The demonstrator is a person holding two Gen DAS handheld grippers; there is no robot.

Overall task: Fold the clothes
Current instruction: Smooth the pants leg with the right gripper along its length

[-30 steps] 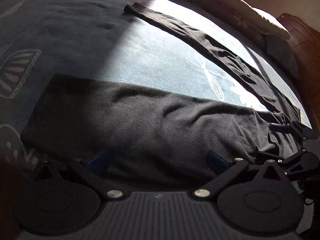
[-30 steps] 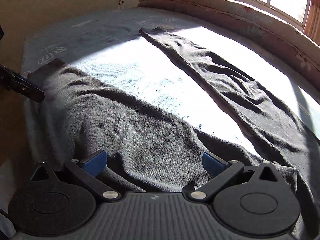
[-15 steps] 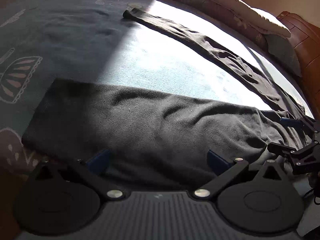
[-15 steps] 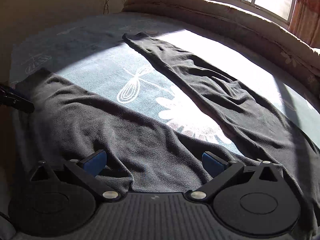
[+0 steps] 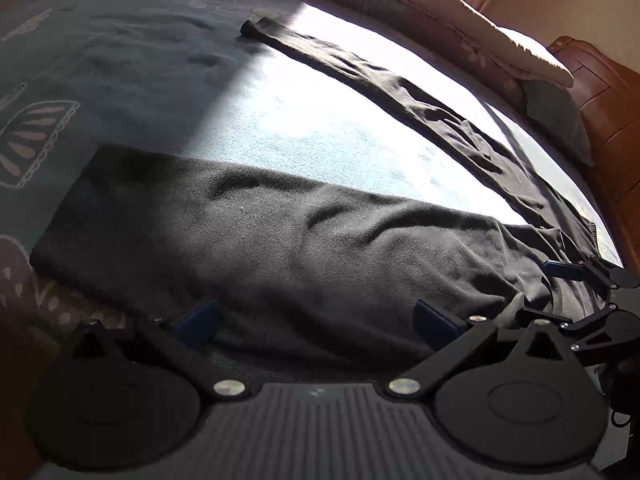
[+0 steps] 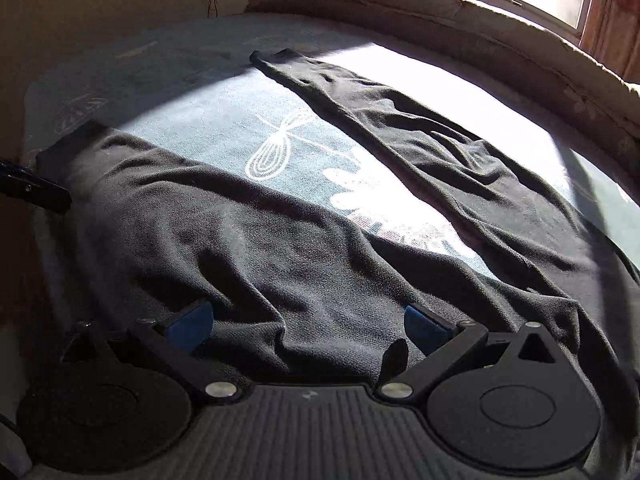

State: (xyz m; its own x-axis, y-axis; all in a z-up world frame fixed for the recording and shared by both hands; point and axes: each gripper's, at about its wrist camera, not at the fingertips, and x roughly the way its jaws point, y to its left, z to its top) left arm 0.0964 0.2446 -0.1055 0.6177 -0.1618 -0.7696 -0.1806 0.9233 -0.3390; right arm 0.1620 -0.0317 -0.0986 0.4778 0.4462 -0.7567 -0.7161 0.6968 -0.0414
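Trousers (image 6: 304,248) lie spread across the bed (image 6: 180,92); left gripper (image 5: 316,316) and right gripper (image 6: 308,320) both gape wide, gripping nothing.

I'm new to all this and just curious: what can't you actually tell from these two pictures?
- Waistband of the black trousers: right wrist view, hidden beneath the tong body at the bottom edge.
- Bedsheet print: left wrist view, washed out by sun glare.
- Right tongs: whether their open fingers touch the cloth, unclear.
- Left tongs: same doubt, deep shadow.
- Person holding them: outside both views.
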